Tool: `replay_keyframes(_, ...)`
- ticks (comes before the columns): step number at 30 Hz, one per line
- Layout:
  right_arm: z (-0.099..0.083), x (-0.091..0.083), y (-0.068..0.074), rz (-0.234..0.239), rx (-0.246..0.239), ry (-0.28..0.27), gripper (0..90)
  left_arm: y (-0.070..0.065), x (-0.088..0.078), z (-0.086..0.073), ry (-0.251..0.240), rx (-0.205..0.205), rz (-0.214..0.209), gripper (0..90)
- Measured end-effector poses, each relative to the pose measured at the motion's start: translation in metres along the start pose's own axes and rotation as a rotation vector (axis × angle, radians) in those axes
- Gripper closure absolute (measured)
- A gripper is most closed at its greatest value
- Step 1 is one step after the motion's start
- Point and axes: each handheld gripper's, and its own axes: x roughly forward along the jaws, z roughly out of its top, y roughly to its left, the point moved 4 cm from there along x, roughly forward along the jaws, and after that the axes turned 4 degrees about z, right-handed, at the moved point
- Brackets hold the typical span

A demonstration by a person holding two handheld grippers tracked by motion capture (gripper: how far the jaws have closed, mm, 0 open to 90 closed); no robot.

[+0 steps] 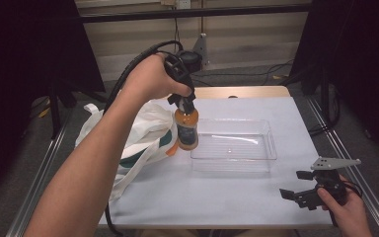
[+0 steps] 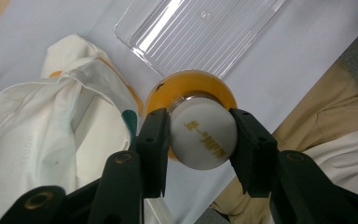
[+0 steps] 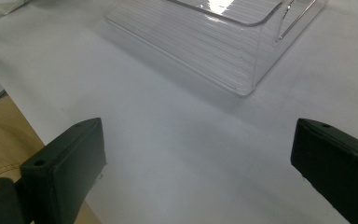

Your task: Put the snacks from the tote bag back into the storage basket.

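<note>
An orange bottle [image 1: 187, 129] with a white cap [image 2: 204, 138] hangs upright just left of a clear plastic tray [image 1: 234, 146]. My left gripper [image 1: 185, 102] is shut on the cap from above; in the left gripper view both black jaws press the cap's sides. The bottle's body [image 2: 193, 83] shows beneath the cap, over the tray's [image 2: 200, 32] near corner. My right gripper [image 1: 296, 184] rests at the table's front right corner, jaws wide apart with nothing between them. In the right gripper view [image 3: 196, 163] the tray [image 3: 214, 42] lies ahead.
A white cloth bag [image 1: 138, 138] with teal and orange print lies crumpled at the table's left edge, beside the bottle. The table [image 1: 217, 197] has a pale cover. Dark curtains and cables stand beyond the far edge.
</note>
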Motion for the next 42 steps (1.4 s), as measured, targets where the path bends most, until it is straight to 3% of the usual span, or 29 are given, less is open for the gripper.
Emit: replay_keyframes(42, 0.0, -0.001, -0.001, 0.008, 0.009, -0.005, 2.6, -0.013, 0.011, 0.027, -0.02, 0.03, 0.012, 59.2)
